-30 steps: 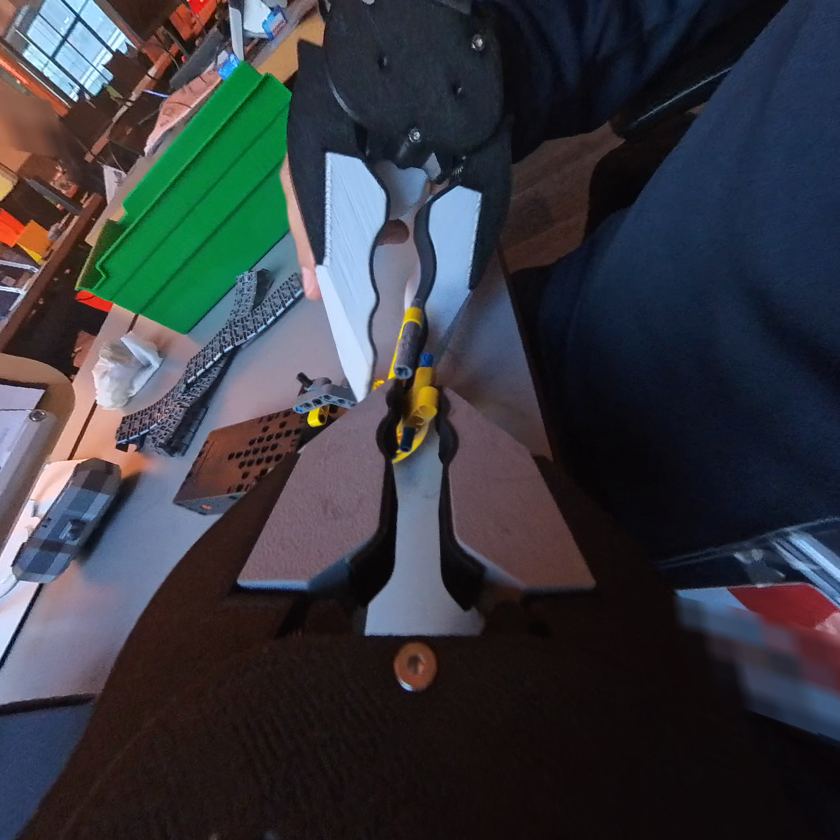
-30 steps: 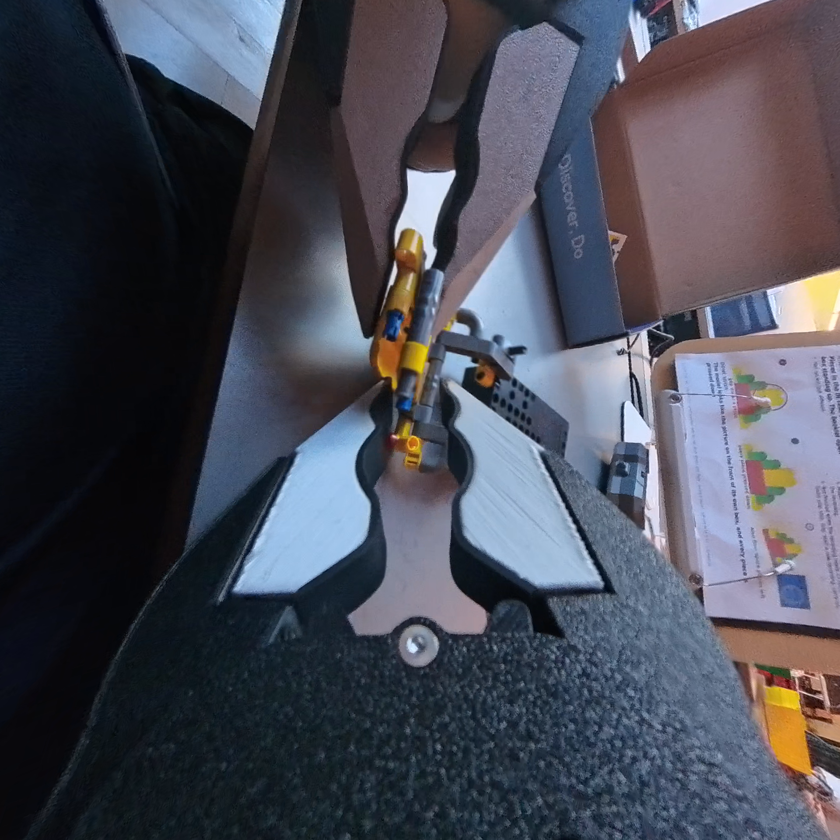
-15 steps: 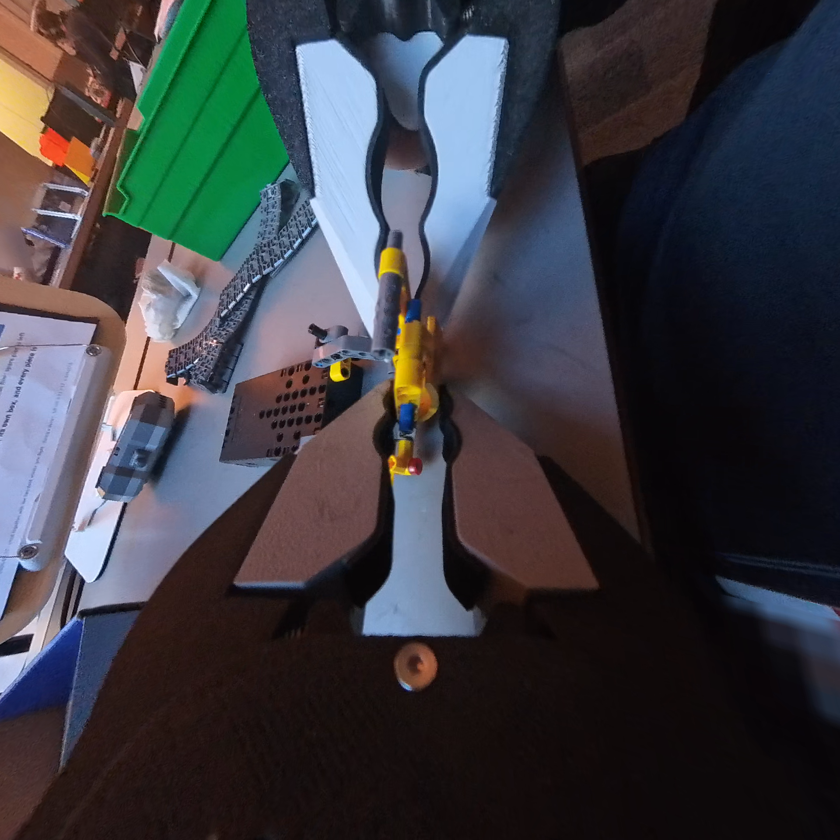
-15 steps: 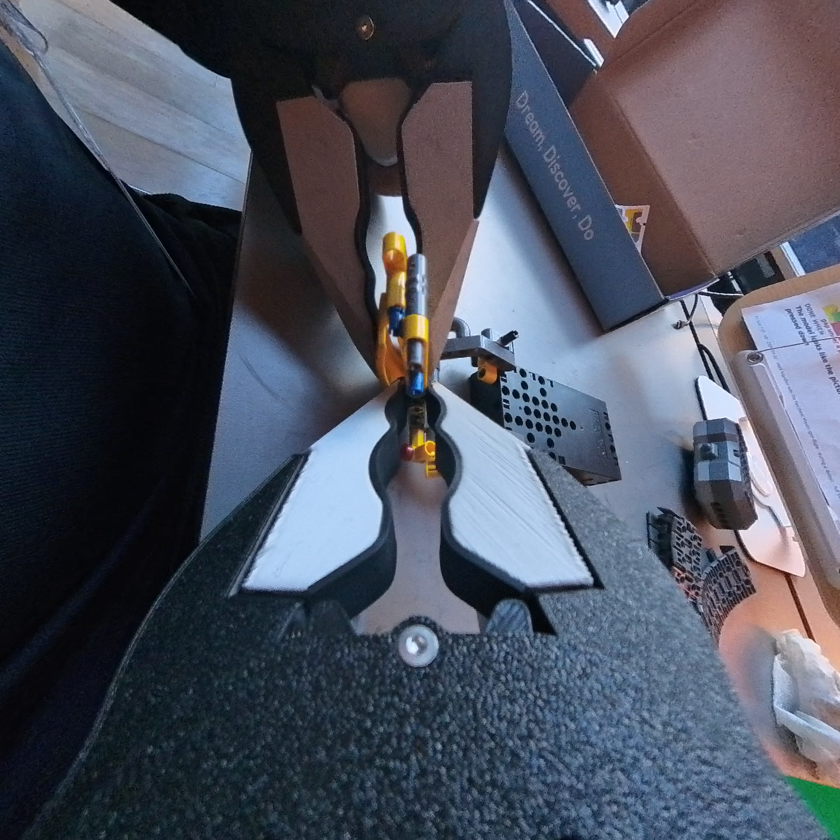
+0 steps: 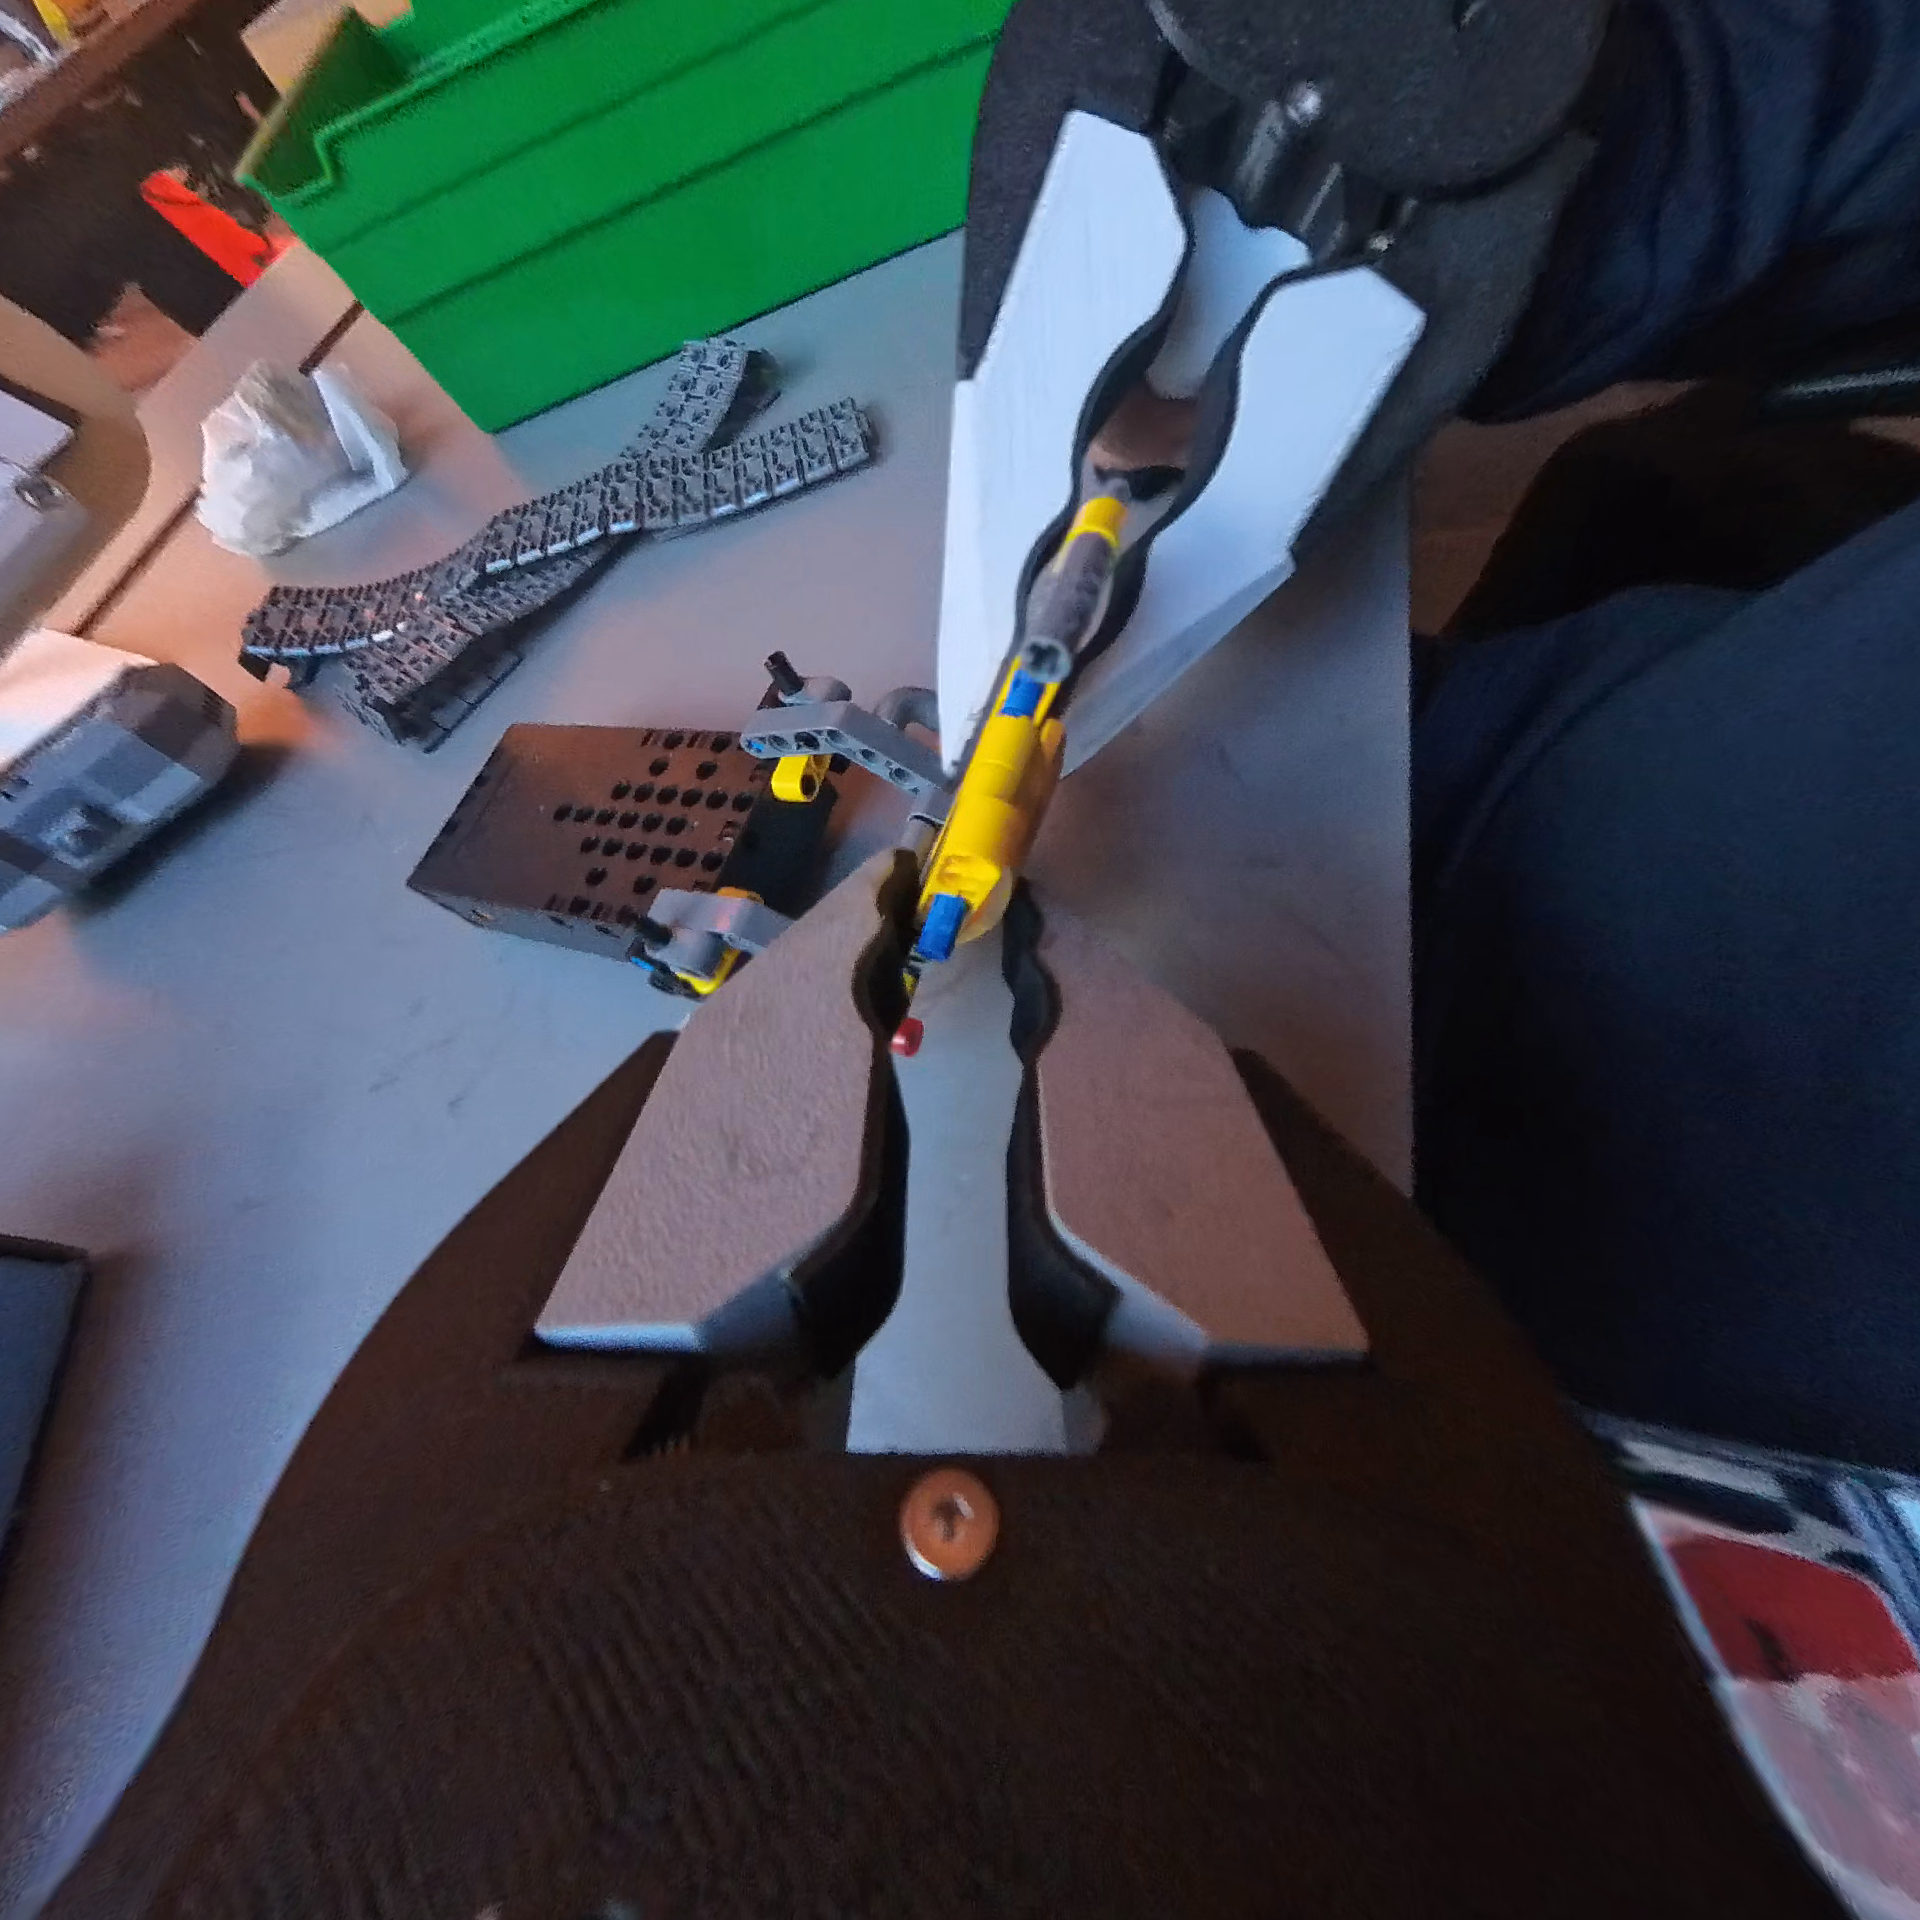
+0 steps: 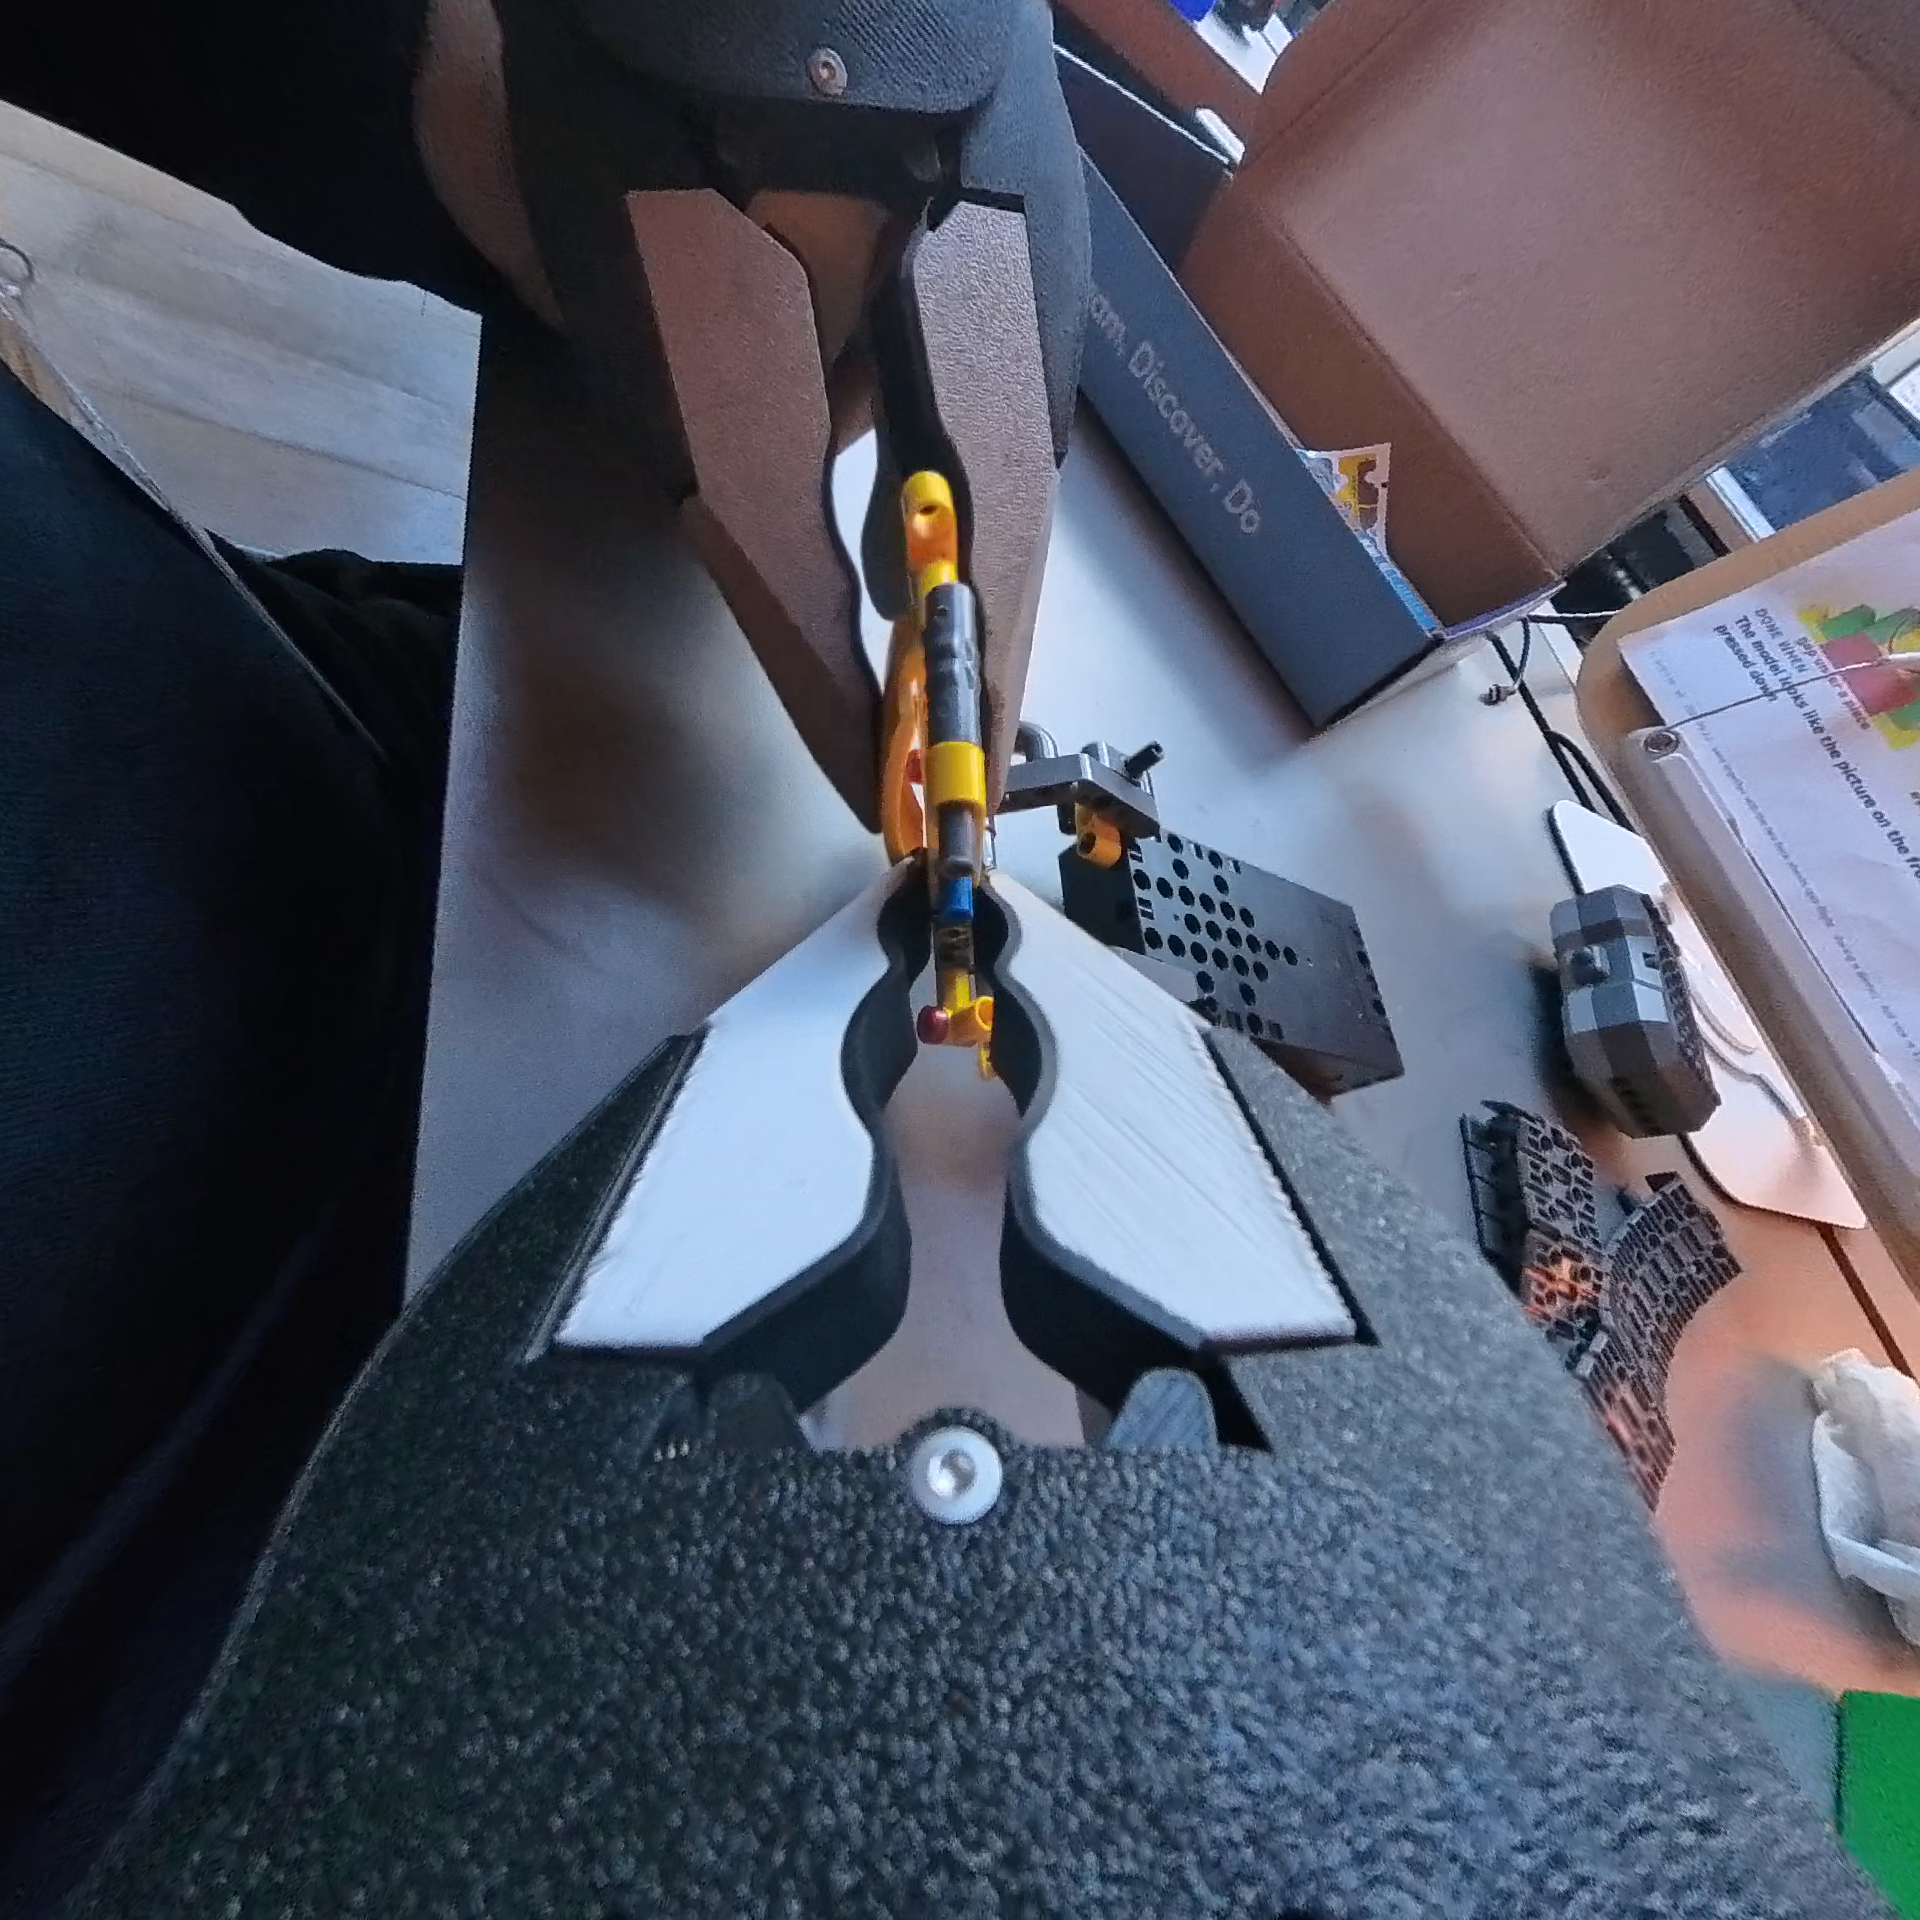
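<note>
Both grippers clamped on one yellow part (image 5: 997, 800), end to end.
Left gripper (image 5: 940, 940) and right gripper (image 6: 951, 914) pinching opposite ends, steadying it above the table (image 5: 312, 1039).

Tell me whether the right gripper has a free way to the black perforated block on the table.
Probably not yet: the right gripper is shut on the yellow-and-grey brick assembly, which the left gripper also clamps. The black perforated block itself lies uncovered just beside them.

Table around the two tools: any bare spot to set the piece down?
Bare grey table lies on the near side of the black perforated block, out to the grey blocky device. A narrower bare strip runs along the table edge by the person's dark clothing. Crowded: block, track links, white wad, green bin.
</note>
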The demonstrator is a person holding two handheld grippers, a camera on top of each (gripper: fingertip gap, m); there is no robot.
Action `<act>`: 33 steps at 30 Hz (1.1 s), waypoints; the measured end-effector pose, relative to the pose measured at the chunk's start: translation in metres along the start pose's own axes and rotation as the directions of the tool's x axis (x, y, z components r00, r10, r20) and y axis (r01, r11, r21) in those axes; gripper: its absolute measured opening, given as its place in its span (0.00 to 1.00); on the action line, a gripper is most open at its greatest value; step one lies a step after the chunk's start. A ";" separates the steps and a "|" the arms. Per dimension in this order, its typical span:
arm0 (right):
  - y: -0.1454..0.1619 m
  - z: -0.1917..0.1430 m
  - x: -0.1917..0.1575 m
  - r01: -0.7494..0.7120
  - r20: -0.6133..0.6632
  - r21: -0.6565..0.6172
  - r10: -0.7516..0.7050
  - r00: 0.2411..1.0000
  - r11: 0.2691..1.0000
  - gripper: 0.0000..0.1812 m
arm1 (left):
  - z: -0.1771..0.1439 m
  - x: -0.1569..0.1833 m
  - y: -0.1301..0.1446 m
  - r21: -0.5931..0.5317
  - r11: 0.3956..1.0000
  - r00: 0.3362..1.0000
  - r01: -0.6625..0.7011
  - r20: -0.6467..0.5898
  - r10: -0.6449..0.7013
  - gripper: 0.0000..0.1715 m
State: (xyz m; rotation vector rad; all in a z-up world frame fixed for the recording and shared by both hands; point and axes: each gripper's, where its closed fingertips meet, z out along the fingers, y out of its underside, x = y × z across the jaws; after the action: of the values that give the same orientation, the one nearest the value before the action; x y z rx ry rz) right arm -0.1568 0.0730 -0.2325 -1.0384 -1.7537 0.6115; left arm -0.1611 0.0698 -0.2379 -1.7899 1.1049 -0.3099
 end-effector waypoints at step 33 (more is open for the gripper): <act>0.007 0.002 -0.006 -0.231 0.154 -0.081 0.241 0.958 0.970 0.02 | -0.021 0.017 -0.025 0.081 0.996 0.997 -0.038 -0.057 0.043 0.13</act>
State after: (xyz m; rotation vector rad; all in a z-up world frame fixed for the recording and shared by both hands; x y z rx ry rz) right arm -0.1550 0.0716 -0.2418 -1.2845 -1.8120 0.8147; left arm -0.1513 0.0462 -0.2115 -1.6950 1.1530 -0.3798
